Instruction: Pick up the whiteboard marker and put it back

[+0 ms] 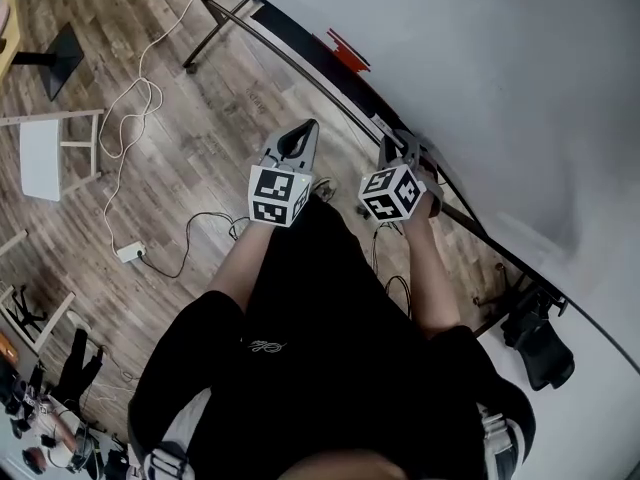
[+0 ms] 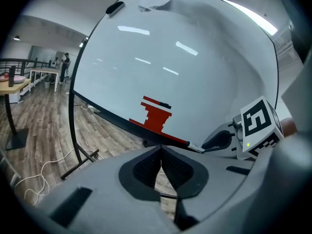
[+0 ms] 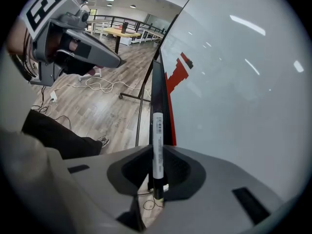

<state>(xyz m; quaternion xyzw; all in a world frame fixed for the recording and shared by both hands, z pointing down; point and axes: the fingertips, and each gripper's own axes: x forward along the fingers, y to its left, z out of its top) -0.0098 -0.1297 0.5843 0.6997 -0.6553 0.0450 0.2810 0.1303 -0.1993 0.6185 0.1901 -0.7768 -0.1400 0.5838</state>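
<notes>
The large white whiteboard point(image 1: 480, 68) stands at the person's right, with its dark narrow metal tray point(image 3: 157, 91) along the lower edge. The white cylindrical whiteboard marker point(image 3: 156, 140) sits between the jaws of the right gripper point(image 1: 400, 148) — lengthwise, in line with the tray. The left gripper point(image 1: 303, 131) is just beside it on its left, apart from the board. Further left, a thin white cable point(image 1: 125, 128) lies on the wood-plank floor point(image 1: 200, 98).

the whiteboard point(image 2: 195, 57) is glossy, the floor point(image 1: 205, 153) wood-grained, the marker point(image 3: 157, 140) smooth plastic.
</notes>
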